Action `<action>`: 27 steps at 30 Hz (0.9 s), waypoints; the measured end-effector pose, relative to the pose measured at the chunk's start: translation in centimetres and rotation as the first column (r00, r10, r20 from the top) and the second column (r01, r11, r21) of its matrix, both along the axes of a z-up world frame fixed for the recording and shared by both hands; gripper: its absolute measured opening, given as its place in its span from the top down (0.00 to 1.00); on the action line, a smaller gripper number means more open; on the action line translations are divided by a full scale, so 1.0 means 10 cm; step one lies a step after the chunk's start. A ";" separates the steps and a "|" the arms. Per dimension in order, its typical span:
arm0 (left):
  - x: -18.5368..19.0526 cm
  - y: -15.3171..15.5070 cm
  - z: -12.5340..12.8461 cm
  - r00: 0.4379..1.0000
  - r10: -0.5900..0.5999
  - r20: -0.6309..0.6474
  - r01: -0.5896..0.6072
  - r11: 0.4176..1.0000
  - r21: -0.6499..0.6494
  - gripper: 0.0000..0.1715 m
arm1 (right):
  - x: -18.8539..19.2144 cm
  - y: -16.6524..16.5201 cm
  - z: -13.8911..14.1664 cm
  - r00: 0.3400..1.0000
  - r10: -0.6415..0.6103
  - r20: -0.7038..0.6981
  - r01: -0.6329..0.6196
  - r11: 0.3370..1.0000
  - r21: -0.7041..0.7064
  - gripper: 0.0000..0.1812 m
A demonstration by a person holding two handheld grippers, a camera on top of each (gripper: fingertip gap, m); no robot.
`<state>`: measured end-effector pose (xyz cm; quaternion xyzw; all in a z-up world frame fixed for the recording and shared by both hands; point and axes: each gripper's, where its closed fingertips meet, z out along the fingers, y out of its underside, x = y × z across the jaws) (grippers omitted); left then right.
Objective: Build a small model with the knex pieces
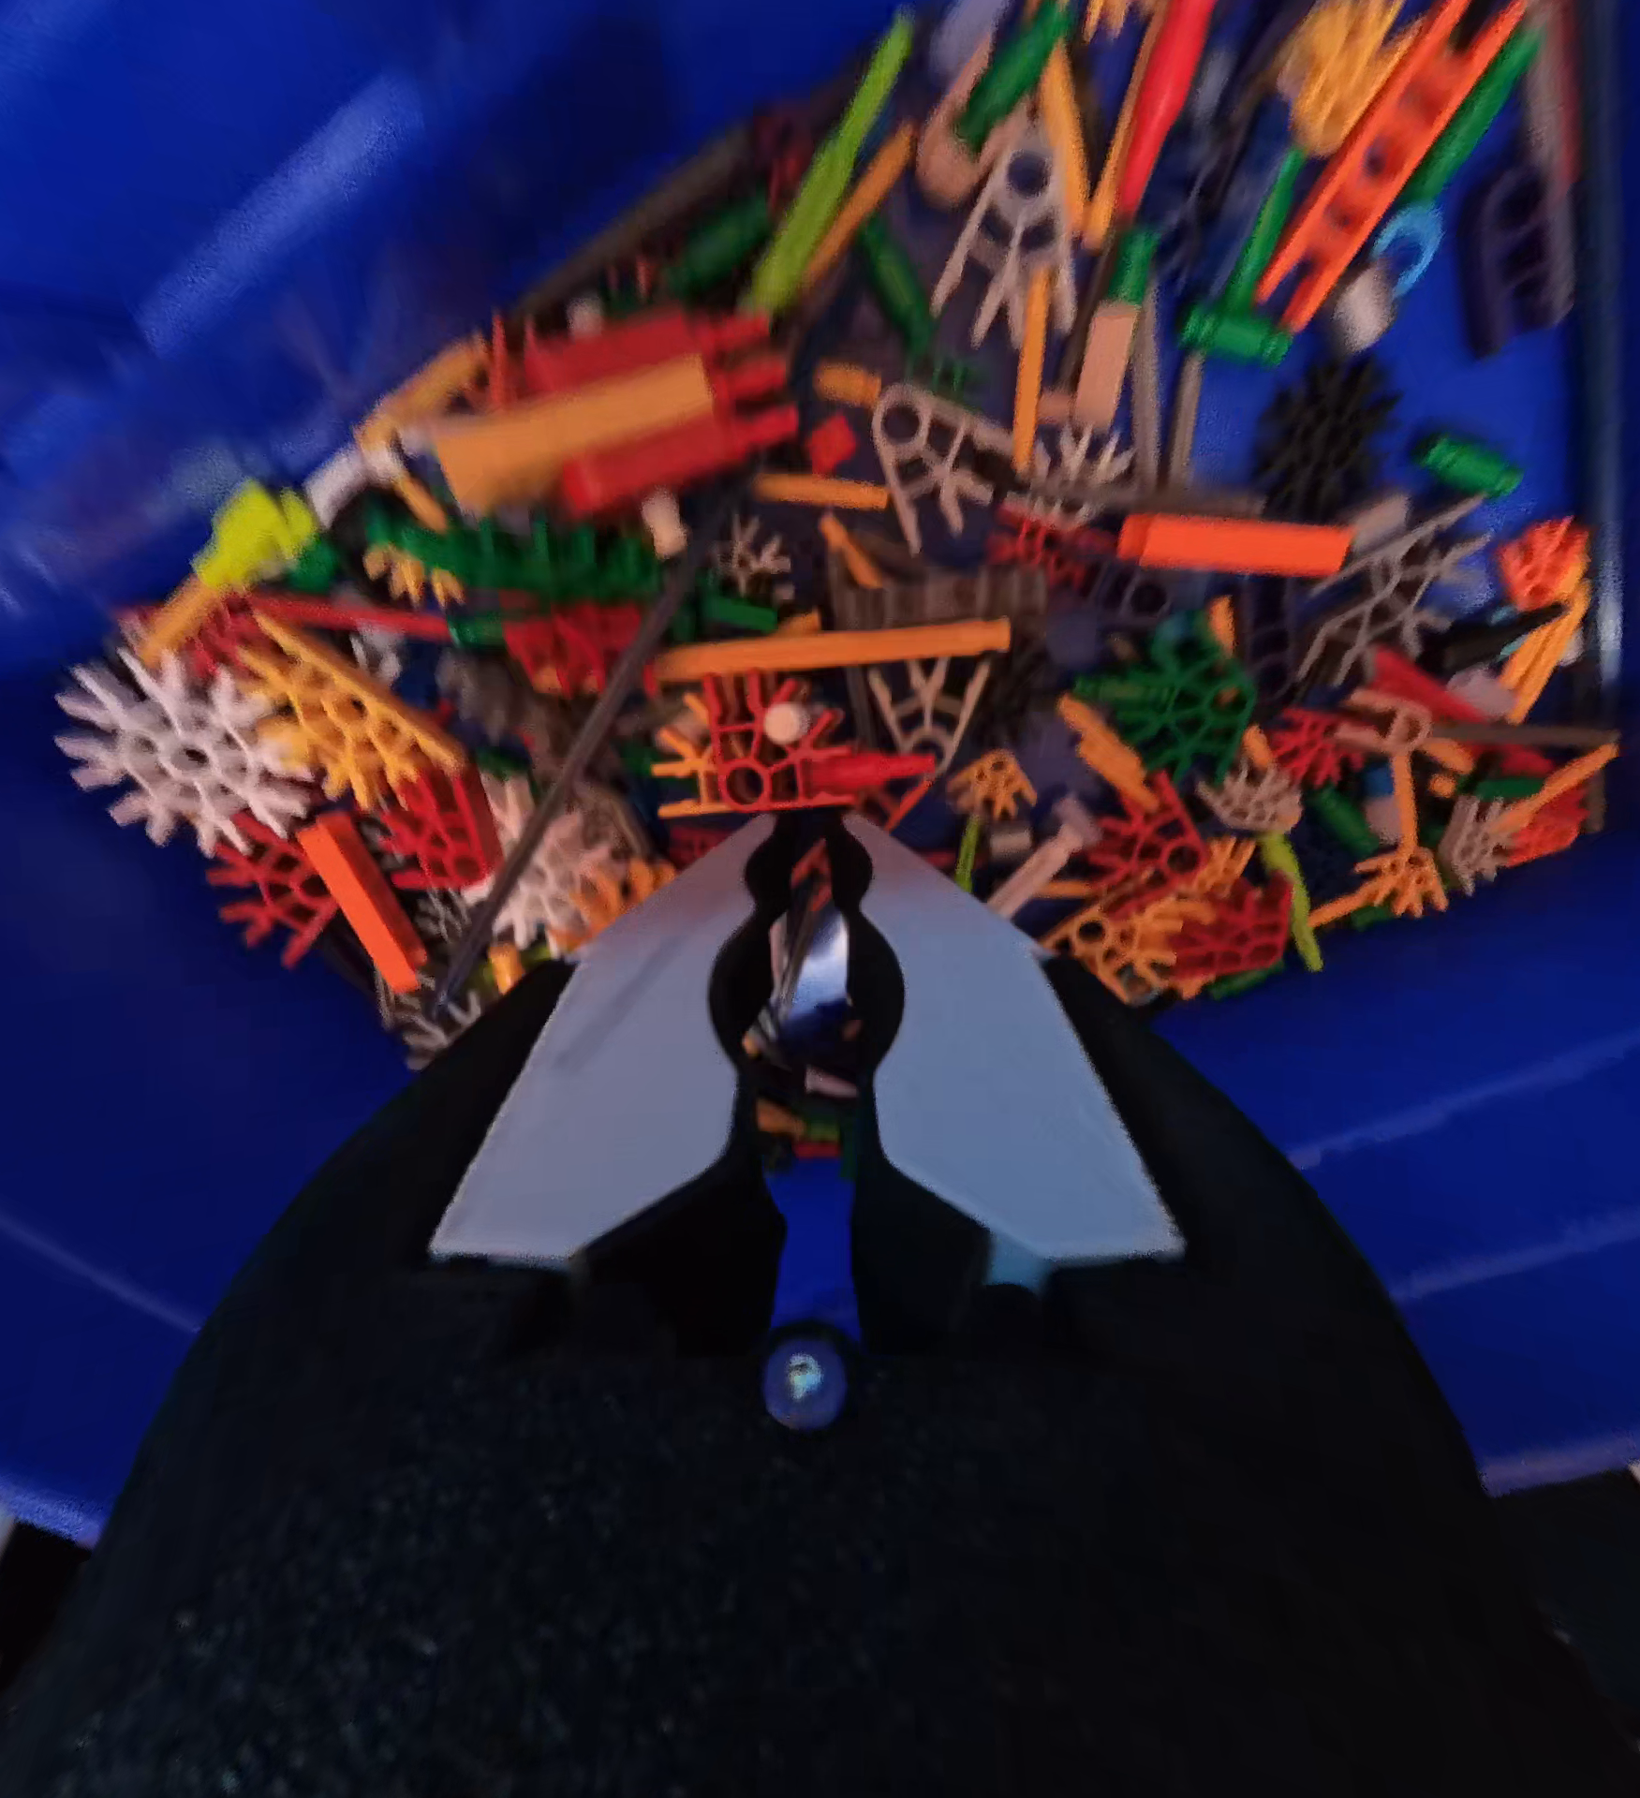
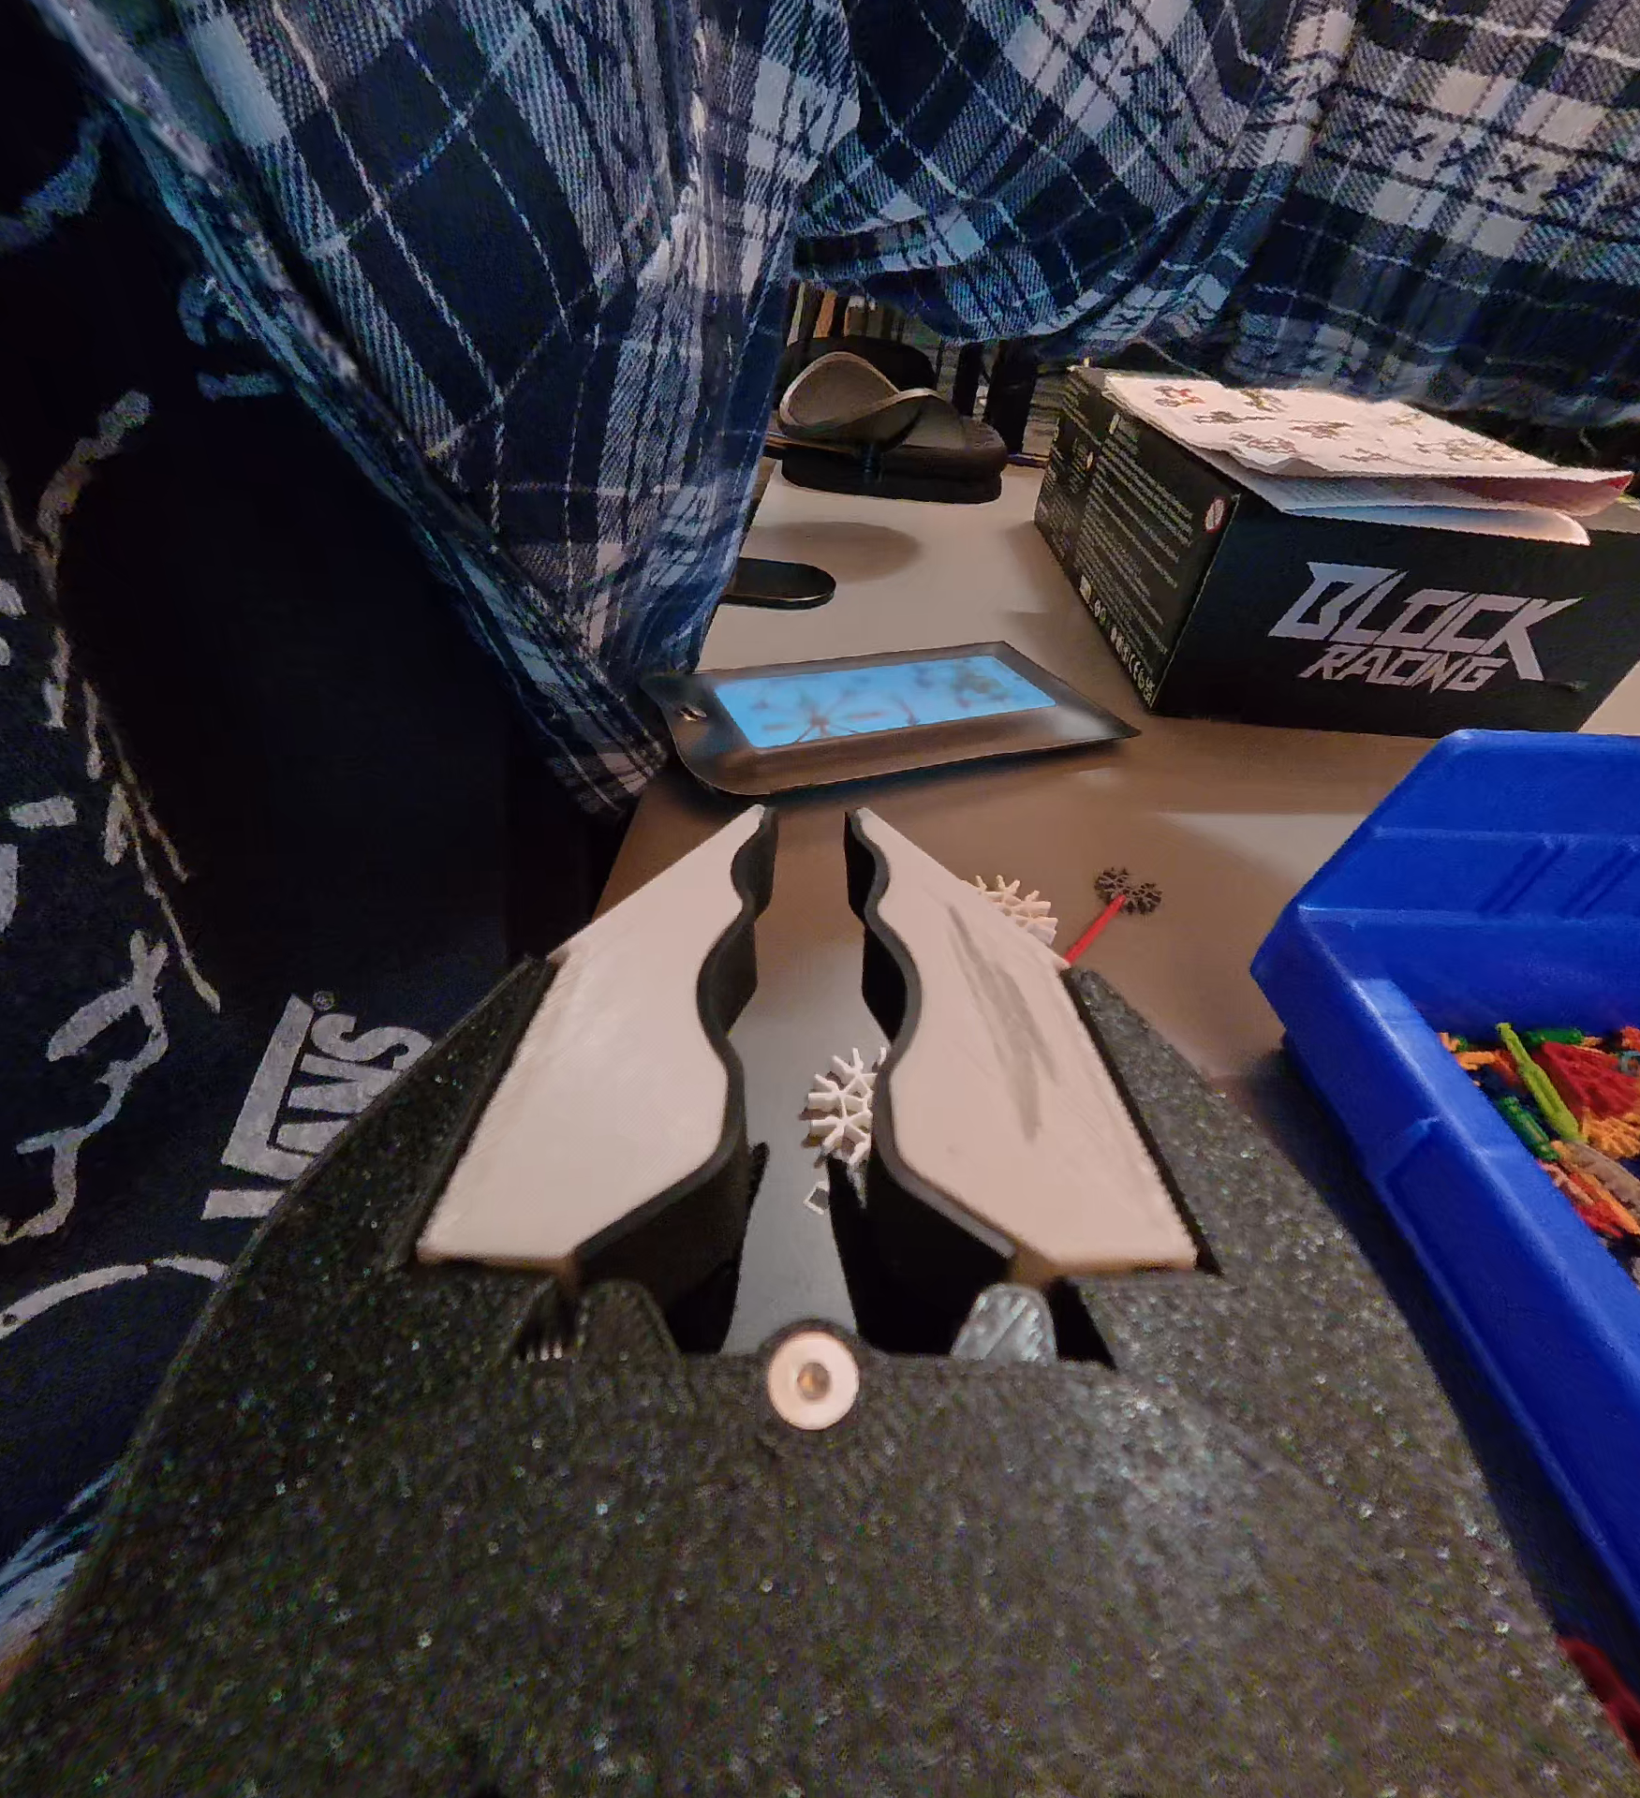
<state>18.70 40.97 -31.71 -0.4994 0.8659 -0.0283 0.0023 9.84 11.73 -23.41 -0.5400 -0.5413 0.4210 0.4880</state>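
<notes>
In the left wrist view my left gripper [image 1: 806,827] is shut on a red fan-shaped connector [image 1: 748,754] that has a short red rod [image 1: 869,772] sticking out to its right. It holds the piece above a blurred heap of coloured rods and connectors [image 1: 1039,545] in a blue bin [image 1: 1477,1119]. In the right wrist view my right gripper [image 2: 811,817] is open a little and empty, low over a brown tabletop [image 2: 1137,778]. A white snowflake connector [image 2: 840,1099] lies on the table below its fingers. Another white connector [image 2: 1015,900], a red rod [image 2: 1093,934] and a black connector [image 2: 1127,890] lie just right of it.
The blue bin [image 2: 1399,1022] of parts stands at the right of the right gripper. A black box [image 2: 1331,603] with paper sheets on top and a flat dark pouch with a blue panel [image 2: 879,705] lie farther back. A person in a plaid shirt [image 2: 553,292] is close on the left. The gap from one gripper's tips to the other's is roughly 30 cm.
</notes>
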 end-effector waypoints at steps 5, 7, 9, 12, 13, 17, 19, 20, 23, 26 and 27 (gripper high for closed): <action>0.23 -0.05 0.25 0.993 -0.002 0.115 0.004 1.000 -0.019 0.92 | 0.00 -0.01 0.00 1.000 0.003 -0.001 -0.003 1.000 0.001 0.93; 0.23 0.04 0.34 0.992 0.015 0.129 -0.016 1.000 0.004 0.92 | 0.00 -0.01 0.00 1.000 0.004 0.000 -0.004 1.000 0.002 0.93; 0.18 0.11 0.40 0.992 0.028 0.126 -0.031 0.999 0.021 0.92 | 0.00 -0.02 0.01 1.000 0.005 -0.001 -0.005 1.000 0.003 0.93; 0.07 0.20 0.42 0.993 0.047 0.105 -0.052 0.997 0.051 0.91 | 0.00 -0.02 0.01 1.000 0.005 -0.001 -0.005 1.000 0.003 0.93; 0.04 0.24 0.41 0.994 0.051 0.102 -0.058 0.996 0.070 0.91 | -0.01 -0.02 0.01 1.000 0.005 0.000 -0.005 1.000 0.003 0.93; -0.13 0.42 0.34 0.995 0.089 0.045 -0.095 0.984 0.148 0.89 | -0.01 -0.02 0.00 1.000 0.005 0.000 -0.005 1.000 0.002 0.93; -0.23 0.55 0.29 0.991 0.133 0.002 -0.131 0.972 0.196 0.85 | -0.01 -0.02 0.00 1.000 0.005 0.001 -0.005 1.000 0.001 0.93; -0.27 0.62 0.26 0.988 0.152 -0.014 -0.145 0.964 0.224 0.84 | -0.01 -0.02 0.00 1.000 0.006 0.001 -0.006 1.000 0.001 0.93; -0.41 0.68 0.19 0.974 0.216 -0.073 -0.195 0.956 0.220 0.77 | -0.01 -0.03 0.00 1.000 0.006 0.001 -0.006 1.000 0.001 0.93; -0.44 0.70 0.13 0.965 0.241 -0.099 -0.217 0.954 0.205 0.74 | -0.01 -0.03 0.01 1.000 0.008 0.000 -0.008 1.000 0.001 0.93; -0.44 0.70 0.11 0.965 0.241 -0.100 -0.218 0.955 0.201 0.75 | -0.01 -0.03 0.01 1.000 0.008 -0.001 -0.008 1.000 0.000 0.93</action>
